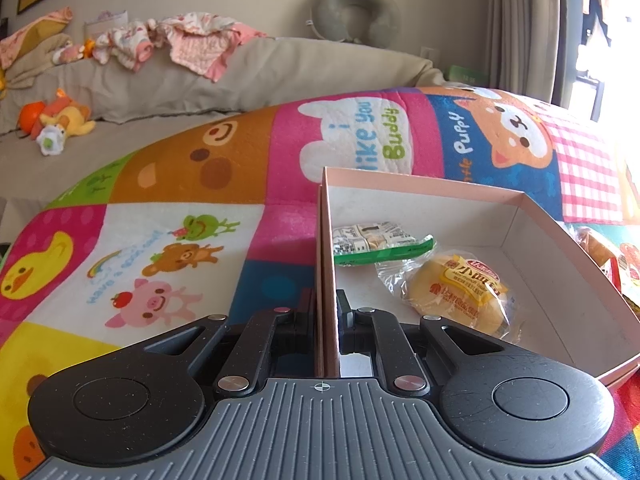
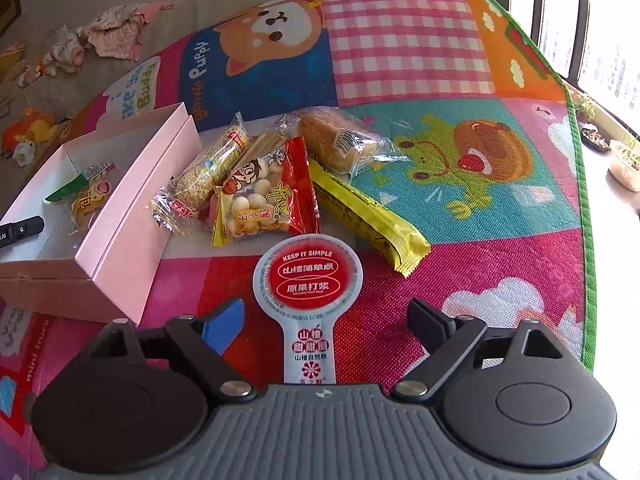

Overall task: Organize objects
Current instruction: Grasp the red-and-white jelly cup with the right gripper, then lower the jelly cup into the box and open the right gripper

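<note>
A pink cardboard box lies on a colourful play mat. It holds a green-edged snack packet and a wrapped yellow bun. My left gripper is shut on the box's left wall. The box also shows at the left of the right wrist view, with the left finger at its wall. My right gripper is open, and a white and red lollipop-shaped packet lies on the mat between its fingers. Beyond it lie a red ball-snack bag, a yellow bar, a wrapped bread and a grain bar.
The mat covers a bed or sofa. Grey cushions with baby clothes and a plush toy lie behind. A window sill with plant pots is at the right beyond the mat's green edge.
</note>
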`<state>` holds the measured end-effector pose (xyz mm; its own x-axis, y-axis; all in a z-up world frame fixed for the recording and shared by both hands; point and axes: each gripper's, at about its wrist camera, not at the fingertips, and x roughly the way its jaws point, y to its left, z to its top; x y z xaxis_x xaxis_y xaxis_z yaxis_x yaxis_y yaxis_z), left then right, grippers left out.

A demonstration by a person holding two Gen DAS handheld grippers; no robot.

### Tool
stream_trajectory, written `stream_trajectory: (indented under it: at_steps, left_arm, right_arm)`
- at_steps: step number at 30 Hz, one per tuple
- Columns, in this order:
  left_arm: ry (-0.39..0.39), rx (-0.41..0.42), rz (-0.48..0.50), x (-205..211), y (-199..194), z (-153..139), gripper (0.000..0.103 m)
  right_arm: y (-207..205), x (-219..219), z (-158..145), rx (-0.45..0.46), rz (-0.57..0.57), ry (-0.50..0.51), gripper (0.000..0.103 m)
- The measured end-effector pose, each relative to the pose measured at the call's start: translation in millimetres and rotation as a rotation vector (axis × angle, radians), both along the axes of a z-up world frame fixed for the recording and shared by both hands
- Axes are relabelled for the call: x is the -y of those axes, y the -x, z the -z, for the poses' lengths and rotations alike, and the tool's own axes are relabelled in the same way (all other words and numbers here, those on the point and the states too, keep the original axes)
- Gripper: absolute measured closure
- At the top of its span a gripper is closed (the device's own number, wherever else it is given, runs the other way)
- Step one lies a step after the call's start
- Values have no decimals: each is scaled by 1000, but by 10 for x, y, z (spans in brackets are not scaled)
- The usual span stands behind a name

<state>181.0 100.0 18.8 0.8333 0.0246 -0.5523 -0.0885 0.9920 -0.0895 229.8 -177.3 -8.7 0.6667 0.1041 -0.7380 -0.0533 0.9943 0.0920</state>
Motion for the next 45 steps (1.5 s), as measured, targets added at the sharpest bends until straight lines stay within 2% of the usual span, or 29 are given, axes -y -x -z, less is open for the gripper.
stream_trajectory:
  at_steps: [1, 3, 8, 13, 18, 21, 24, 28, 32, 35, 39, 45]
  left_arm:
    - [2, 0, 0, -6, 0, -1, 92]
    - [5, -1, 1, -11, -4, -3, 92]
    - [5, -1, 1, -11, -3, -3, 92]
    - [4, -1, 1, -11, -3, -3, 92]
    - [5, -1, 1, -12, -4, -4, 92]
    - [5, -1, 1, -13, -3, -4, 92]
    - [4, -1, 0, -12, -3, -4, 92]
    - [4, 0, 0, -14, -2, -5, 92]
    - [10, -2, 1, -19, -2, -5, 92]
    - [20, -3, 1, -32, 3, -1, 92]
    - [33, -5, 2, -48, 1, -2, 92]
    - [39, -7, 3, -53, -8, -9, 91]
  right_arm:
    - [-38, -23, -11, -2, -6, 8, 28]
    - [-45, -88, -35, -8, -36, 27, 44]
    - [120, -245, -100, -3, -77, 108, 44]
    - [408, -267, -242, -17, -118, 88, 44]
    - [780, -359, -328, -68, -175, 61, 44]
    - [946, -457, -432, -59, -209, 53, 44]
    - [973, -543, -605, -37, -233, 0, 44]
    - [834, -773, -885, 15, -282, -56, 44]
    - [495, -1090, -1205, 122, -319, -84, 44]
    - [174, -1359, -1300, 174, -342, -103, 44]
    - [-256, -1687, -1115, 122, -338, -132, 44]
    - [-632, -1808, -747, 5, -302, -206, 43]
